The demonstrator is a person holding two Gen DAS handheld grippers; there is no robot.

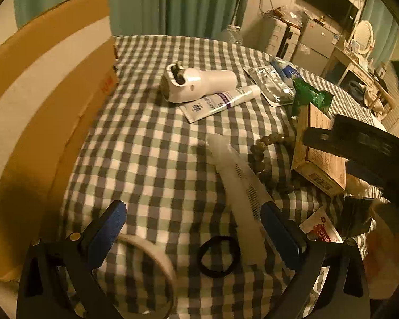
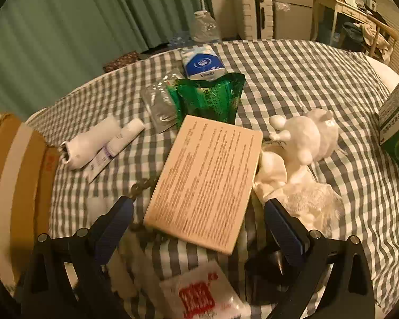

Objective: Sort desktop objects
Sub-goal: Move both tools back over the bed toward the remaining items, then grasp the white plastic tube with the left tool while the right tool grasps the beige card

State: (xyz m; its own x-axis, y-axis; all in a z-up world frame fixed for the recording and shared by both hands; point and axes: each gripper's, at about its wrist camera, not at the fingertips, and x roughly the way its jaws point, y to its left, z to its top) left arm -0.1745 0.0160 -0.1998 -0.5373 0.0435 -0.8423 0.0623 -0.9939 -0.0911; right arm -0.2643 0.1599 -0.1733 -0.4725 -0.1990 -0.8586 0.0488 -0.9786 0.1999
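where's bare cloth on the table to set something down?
Two patches: between the cardboard box and the white handheld device, and the far right cloth between the plush toy and the green medicine box. Crowded in the middle around the tan box, green pouch and bead bracelet.

You're clearly in somebody's bedroom, not a lab. The gingham cloth (image 2: 306, 74) fills the middle of both views, green curtains (image 2: 66, 26) hang across the top left, and in the upper right there's a hard-shell suitcase (image 2: 255, 10), a small fridge (image 1: 316, 42), a wall TV (image 1: 329, 0) and a vanity mirror (image 1: 363, 36) on a desk.
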